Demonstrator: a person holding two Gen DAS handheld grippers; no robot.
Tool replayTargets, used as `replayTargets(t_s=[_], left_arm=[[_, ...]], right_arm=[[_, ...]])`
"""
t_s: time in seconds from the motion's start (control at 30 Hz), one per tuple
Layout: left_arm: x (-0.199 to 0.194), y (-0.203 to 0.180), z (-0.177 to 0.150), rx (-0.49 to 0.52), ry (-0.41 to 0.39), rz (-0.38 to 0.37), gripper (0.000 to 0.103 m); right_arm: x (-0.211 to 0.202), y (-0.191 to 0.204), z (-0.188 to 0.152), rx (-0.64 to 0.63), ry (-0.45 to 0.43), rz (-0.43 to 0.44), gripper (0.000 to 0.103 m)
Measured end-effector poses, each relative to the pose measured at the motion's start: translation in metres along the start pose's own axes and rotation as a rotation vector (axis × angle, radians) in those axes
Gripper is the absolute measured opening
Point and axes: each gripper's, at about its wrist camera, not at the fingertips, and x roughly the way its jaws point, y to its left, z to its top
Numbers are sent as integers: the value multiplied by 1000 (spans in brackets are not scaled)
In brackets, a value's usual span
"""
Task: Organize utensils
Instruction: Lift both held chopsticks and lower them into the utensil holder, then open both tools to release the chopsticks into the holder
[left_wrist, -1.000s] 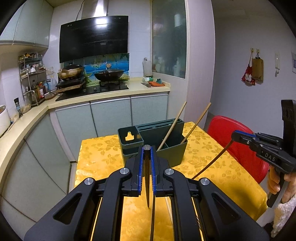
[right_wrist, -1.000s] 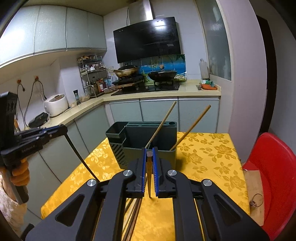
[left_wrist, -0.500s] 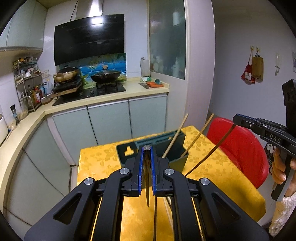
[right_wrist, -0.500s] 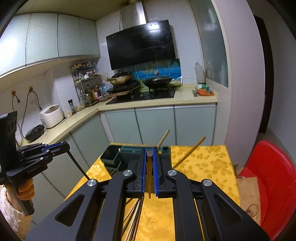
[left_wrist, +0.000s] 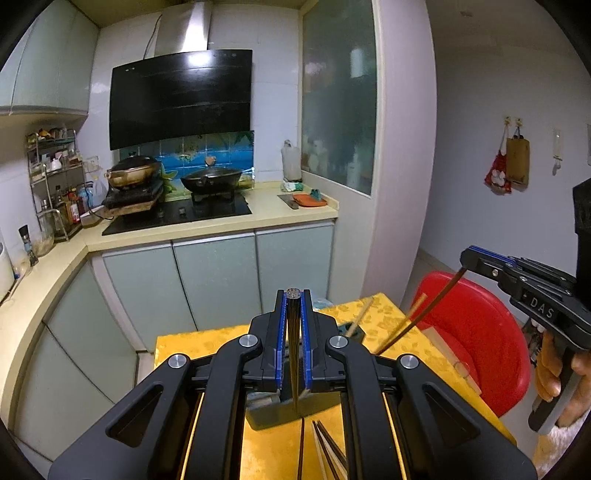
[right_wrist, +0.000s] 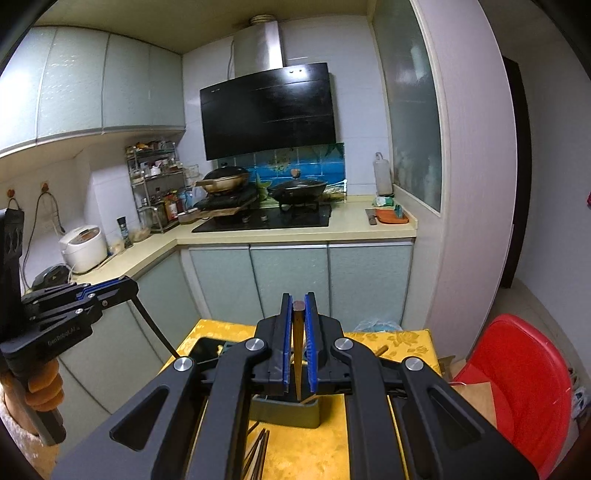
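Note:
My left gripper (left_wrist: 294, 295) is shut on a dark chopstick (left_wrist: 294, 354) that hangs down toward the table. My right gripper (right_wrist: 298, 298) is shut on a brown chopstick (right_wrist: 297, 354); it also shows in the left wrist view (left_wrist: 466, 258) with its chopstick (left_wrist: 417, 317) slanting down. Both are raised above the dark green utensil holder (right_wrist: 284, 411), which is mostly hidden behind the fingers. Two light wooden chopsticks (left_wrist: 360, 317) stick out of it. Several loose chopsticks (left_wrist: 328, 450) lie on the yellow tablecloth (left_wrist: 273, 454) in front.
A red plastic chair (left_wrist: 476, 343) stands to the right of the table. The kitchen counter (left_wrist: 207, 229) with stove and woks runs behind, with cabinets below. The left gripper and hand show at the left of the right wrist view (right_wrist: 114, 291).
Both grippers have risen and tilted up with their chopsticks. The holder has dropped low in both views and is now mostly hidden behind the fingers.

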Motion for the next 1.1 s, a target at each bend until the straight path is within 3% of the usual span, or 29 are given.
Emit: replayTargets(t_s=[0.3,0.67,1.0,1.03,1.07,1.1], left_arm=[[37,5,5,-40,0,57,8],[79,11,-24,-39,88,98,8],[93,16,-32,-21,126,111,11],[93,17,-32,-20,128,110,18],[92,17,-32,-20,128,110,36],[91,18,-31,-22,119,118,47]], right_arm=[[36,-2,-2,6,66,-19,7],[83,3,-23,-2,172,-26,7],[102,-1,-34,19,186,-42,8],[102,-2,-34,20,183,-42,13],[101,-2,-33,21,176,-45,22],[99,-3,-33,21,170,-50,27]])
